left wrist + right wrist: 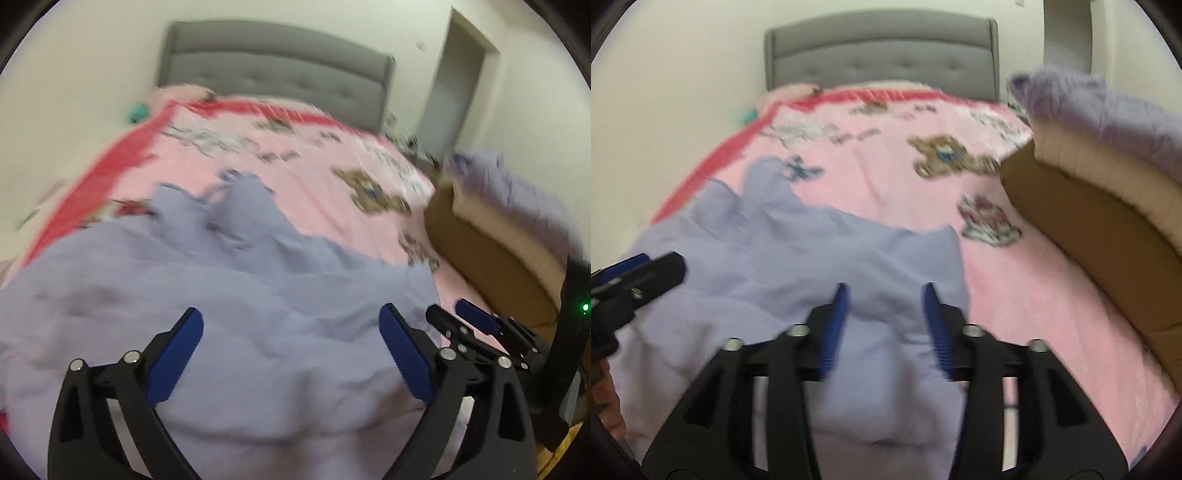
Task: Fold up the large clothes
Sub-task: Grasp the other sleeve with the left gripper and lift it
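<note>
Two hand-held grippers above a lavender garment on a bed.

My left hand-held gripper (291, 354) stood with its blue pads spread wide and nothing between them, poised over the rumpled lavender garment (221, 295) that lay on the near part of the pink blanket (317, 173) covering the bed. My right hand-held gripper (884, 325), just beside the left one, had its jaws partly apart, empty, over the garment's right portion. A grey headboard (882, 51) stood at the far end. To the right, a brown cardboard box (1089, 221) rested at the bed's edge, and further lavender cloth (1108, 107) was draped across its top.
</note>
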`<state>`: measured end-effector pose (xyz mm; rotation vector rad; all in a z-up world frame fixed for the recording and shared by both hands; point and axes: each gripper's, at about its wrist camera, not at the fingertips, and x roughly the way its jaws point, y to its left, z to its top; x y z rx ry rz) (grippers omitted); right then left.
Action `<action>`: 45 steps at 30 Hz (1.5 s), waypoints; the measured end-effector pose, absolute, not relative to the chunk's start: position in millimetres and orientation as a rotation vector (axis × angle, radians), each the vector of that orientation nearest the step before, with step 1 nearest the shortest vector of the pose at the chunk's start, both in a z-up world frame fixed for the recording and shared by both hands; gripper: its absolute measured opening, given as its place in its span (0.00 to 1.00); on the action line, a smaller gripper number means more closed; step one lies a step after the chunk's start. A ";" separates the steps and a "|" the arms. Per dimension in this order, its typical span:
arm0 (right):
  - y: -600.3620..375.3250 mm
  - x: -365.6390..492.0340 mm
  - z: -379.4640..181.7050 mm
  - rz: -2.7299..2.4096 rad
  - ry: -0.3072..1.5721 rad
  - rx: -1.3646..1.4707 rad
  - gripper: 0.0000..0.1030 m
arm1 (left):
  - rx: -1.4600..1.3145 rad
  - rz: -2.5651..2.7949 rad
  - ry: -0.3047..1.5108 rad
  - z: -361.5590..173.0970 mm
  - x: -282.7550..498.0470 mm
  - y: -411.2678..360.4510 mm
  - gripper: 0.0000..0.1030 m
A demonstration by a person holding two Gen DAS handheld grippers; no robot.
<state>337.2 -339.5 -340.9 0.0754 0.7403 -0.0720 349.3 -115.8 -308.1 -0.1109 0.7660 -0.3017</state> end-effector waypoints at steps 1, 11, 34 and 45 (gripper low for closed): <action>-329.0 330.4 -334.1 -0.049 0.725 0.065 0.52 | -0.139 -0.284 0.778 -305.3 345.0 -100.3 0.92; -199.3 290.4 -319.2 0.117 0.776 -0.118 0.74 | -0.722 0.381 0.821 -348.3 236.1 192.9 0.95; -22.6 292.1 -291.3 0.323 0.800 -0.230 0.79 | -1.153 0.787 0.729 -448.7 193.5 423.1 0.95; -41.0 277.1 -314.0 0.281 0.885 -0.237 0.79 | -0.976 0.810 0.667 -424.3 221.7 397.5 0.17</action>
